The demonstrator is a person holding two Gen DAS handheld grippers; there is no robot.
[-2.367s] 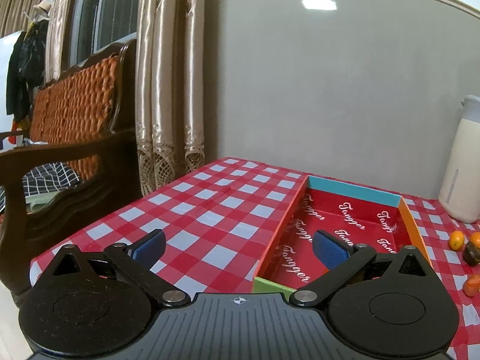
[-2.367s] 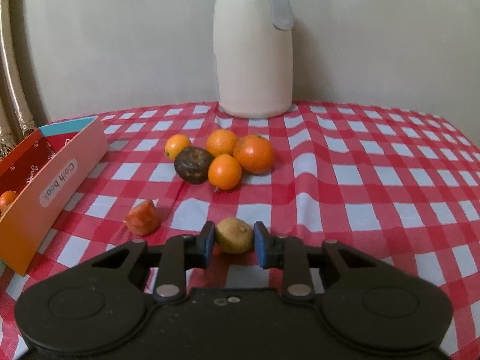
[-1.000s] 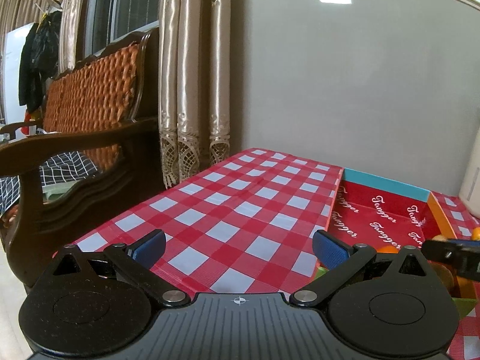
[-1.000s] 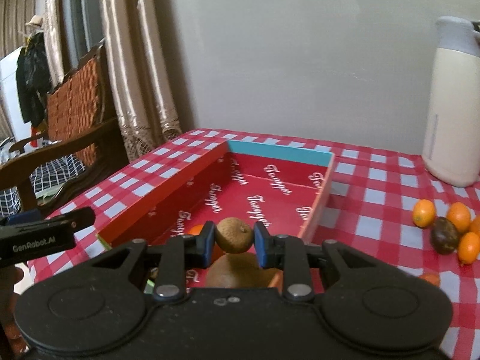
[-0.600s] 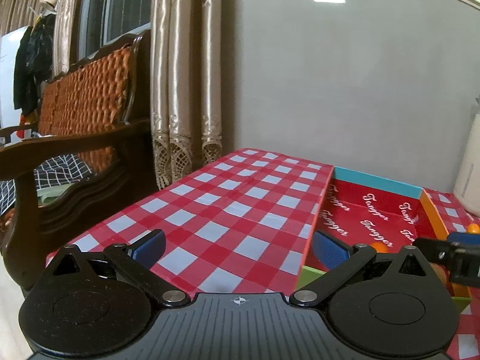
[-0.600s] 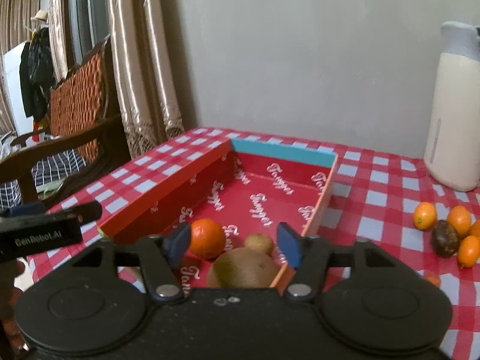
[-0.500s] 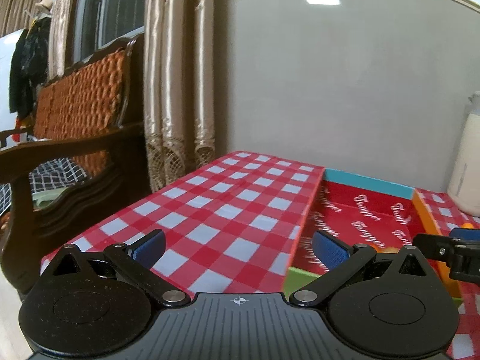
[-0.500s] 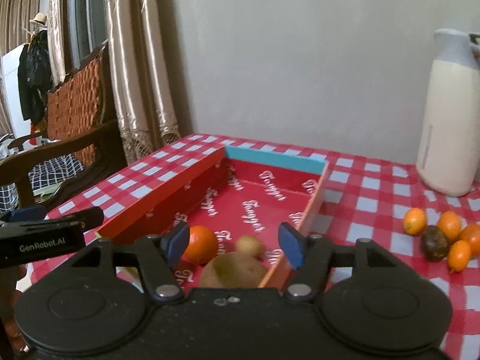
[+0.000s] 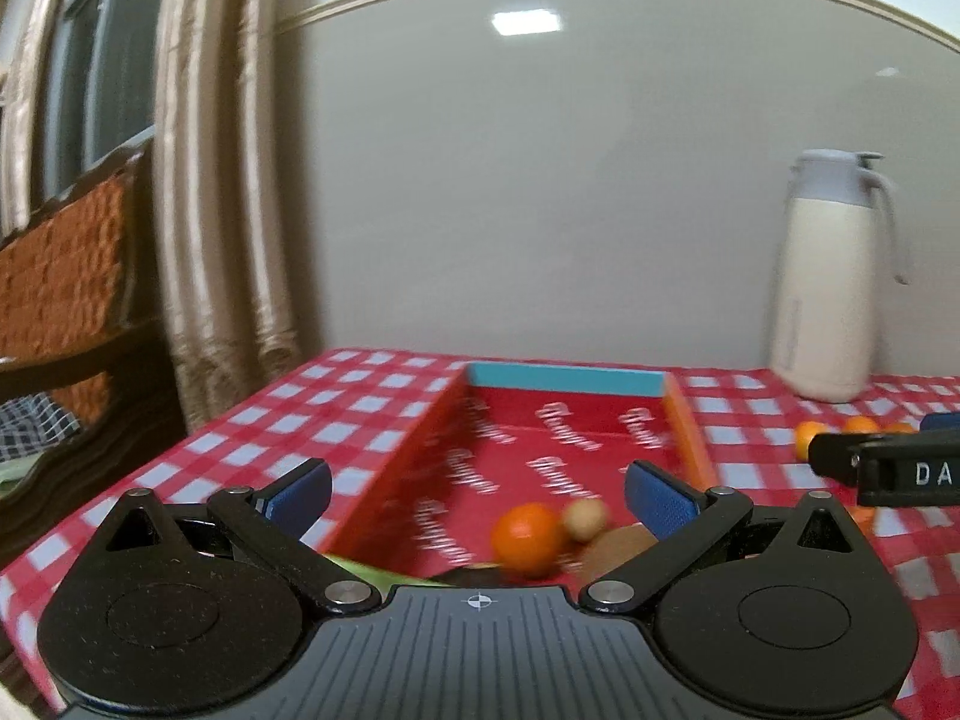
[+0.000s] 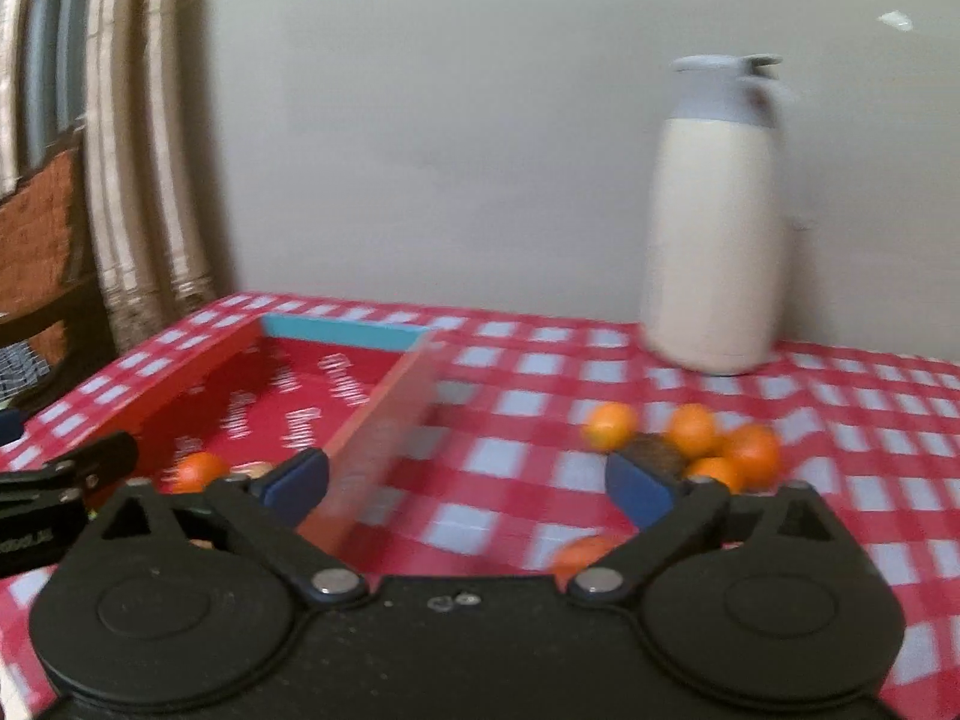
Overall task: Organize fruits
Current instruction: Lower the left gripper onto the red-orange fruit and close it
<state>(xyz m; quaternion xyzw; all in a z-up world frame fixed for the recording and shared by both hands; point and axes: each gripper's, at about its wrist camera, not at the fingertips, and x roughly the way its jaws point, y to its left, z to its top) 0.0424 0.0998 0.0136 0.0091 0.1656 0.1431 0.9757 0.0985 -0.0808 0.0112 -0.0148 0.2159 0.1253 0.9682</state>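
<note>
Right tool [image 10: 467,487] opening, nothing between its pads, facing loose fruit pile [image 10: 690,441] for next pick; left tool [image 9: 477,492] spread empty over box [image 9: 564,380].

Ahead of your right gripper [image 10: 467,483], whose jaws are opening with nothing between them, bare bench [image 10: 498,450] runs between the box wall [image 10: 384,420] at left and the fruit cluster [image 10: 690,444] at right; the jug [image 10: 714,228] blocks far right.

In the one red box [image 9: 690,420] lie three fruits: one orange [image 9: 527,539], one small tan fruit [image 9: 585,519], one kiwi [image 9: 618,546]. Beside the one thermos jug [image 10: 714,228], four oranges [image 10: 693,429] ring one dark fruit [image 10: 654,453].
</note>
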